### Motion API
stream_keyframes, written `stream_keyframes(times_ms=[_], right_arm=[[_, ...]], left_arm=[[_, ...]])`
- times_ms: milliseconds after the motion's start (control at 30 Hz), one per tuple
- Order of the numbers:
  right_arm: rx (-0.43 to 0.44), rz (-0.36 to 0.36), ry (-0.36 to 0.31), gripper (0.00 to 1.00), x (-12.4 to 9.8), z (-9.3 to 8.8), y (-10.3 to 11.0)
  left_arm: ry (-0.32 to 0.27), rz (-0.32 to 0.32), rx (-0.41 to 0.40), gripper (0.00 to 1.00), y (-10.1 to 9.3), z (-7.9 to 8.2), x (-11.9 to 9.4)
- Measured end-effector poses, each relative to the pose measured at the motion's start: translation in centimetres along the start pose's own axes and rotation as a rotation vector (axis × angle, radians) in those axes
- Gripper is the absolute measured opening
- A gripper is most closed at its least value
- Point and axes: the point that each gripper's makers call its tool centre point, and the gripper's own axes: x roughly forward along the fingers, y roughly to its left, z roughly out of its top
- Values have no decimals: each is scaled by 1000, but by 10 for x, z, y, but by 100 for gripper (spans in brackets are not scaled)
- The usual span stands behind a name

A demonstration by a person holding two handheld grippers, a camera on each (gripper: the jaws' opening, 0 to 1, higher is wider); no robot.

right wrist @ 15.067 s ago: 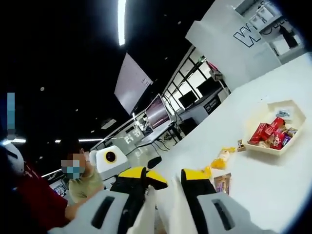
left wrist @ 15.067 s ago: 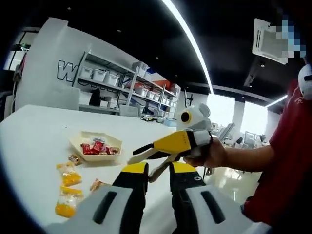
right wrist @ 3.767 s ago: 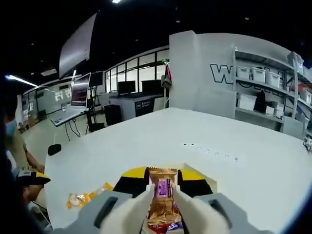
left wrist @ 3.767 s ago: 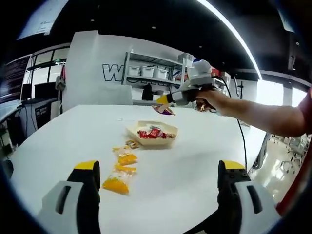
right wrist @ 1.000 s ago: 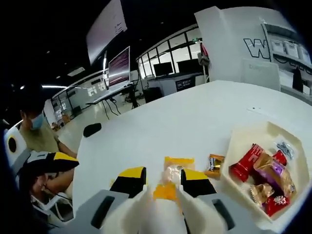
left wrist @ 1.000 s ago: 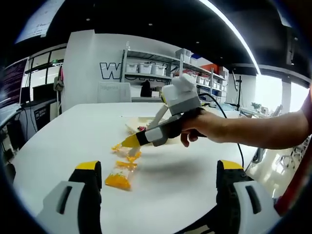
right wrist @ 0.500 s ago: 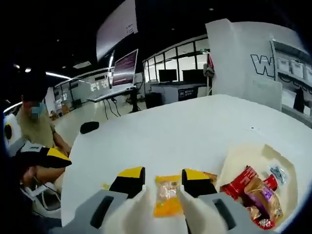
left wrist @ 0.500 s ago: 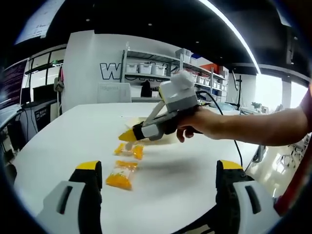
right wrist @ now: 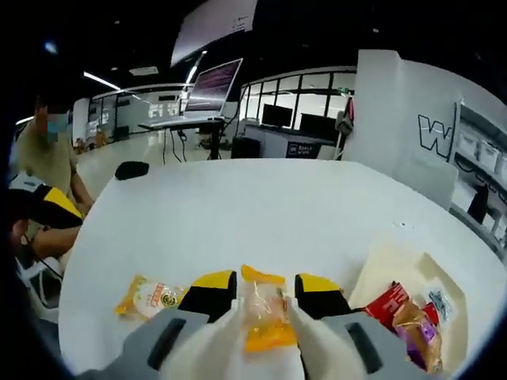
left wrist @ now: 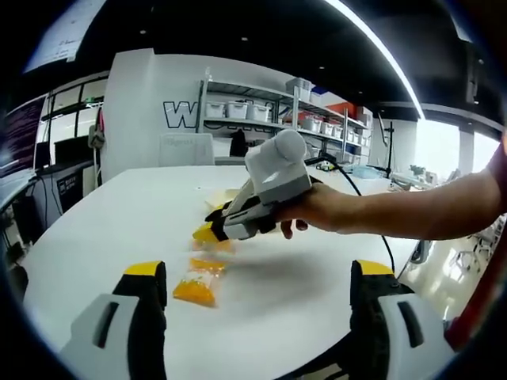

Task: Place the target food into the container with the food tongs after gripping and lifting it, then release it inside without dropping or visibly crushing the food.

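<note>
Right gripper view: my right gripper (right wrist: pixel 265 305) pinches an orange snack packet (right wrist: pixel 264 317) in the cream tongs (right wrist: pixel 305 344), above the white table (right wrist: pixel 238 214), left of the tray (right wrist: pixel 396 269). My left gripper (left wrist: pixel 257 273) gapes wide, holding nothing.

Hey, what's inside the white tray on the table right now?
In the right gripper view, the white tray holds a red wrapped snack, a gold and purple one and a small clear packet. Its near corner is cut off by the view's edge.
</note>
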Motion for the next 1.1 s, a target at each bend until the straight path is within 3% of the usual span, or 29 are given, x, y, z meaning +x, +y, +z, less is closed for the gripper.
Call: stream_keyframes(times_ms=[133, 200, 500, 800, 1100], right_arm=[[53, -24, 6, 20, -1, 0, -3], [80, -87, -16, 18, -2, 1, -13], [184, -95, -108, 18, -23, 14, -23], [155, -134, -130, 18, -37, 22, -32], [139, -155, -187, 19, -51, 52, -45]], left_arm=[[10, -6, 7, 94, -3, -2, 2], [12, -7, 12, 94, -4, -2, 2], [-20, 22, 10, 92, 6, 7, -3], [-11, 7, 17, 92, -2, 4, 3], [-9, 11, 29, 92, -1, 5, 0]])
